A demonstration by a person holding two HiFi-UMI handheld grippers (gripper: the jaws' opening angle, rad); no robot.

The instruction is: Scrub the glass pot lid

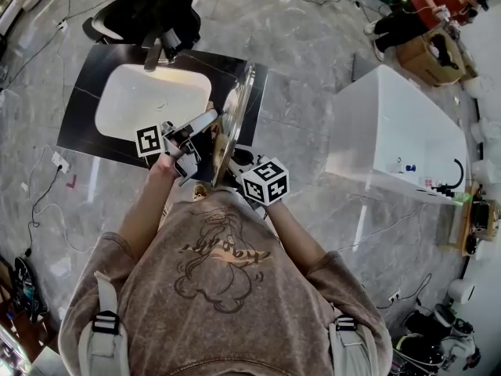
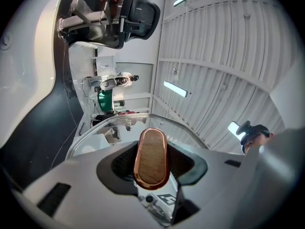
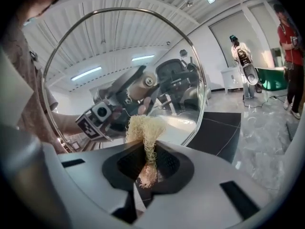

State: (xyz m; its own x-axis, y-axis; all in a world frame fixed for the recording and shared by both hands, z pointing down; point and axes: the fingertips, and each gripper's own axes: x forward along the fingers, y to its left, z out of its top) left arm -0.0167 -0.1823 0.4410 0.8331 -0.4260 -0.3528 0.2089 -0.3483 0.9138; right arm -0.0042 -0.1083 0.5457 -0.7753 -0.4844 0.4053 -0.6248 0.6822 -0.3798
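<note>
I hold the glass pot lid (image 1: 236,114) on edge over the right side of the sink. My left gripper (image 1: 202,131) is shut on the lid's handle (image 2: 151,157), an oval wooden knob with a copper rim; the lid's glass and steel rim (image 2: 125,119) curve away beyond it. In my right gripper (image 1: 235,161), a beige fibrous scrubber (image 3: 144,136) is pinched between shut jaws. Its frayed top rests against the lid's other face (image 3: 114,56). Through the glass, the left gripper (image 3: 121,104) shows on the far side.
A white basin (image 1: 153,96) sits in a black counter (image 1: 90,81), with a faucet (image 1: 153,53) at its far edge. A black chair (image 1: 149,6) stands behind it. To the right is a white bathtub (image 1: 399,131), and a person (image 1: 427,10) stands farther off.
</note>
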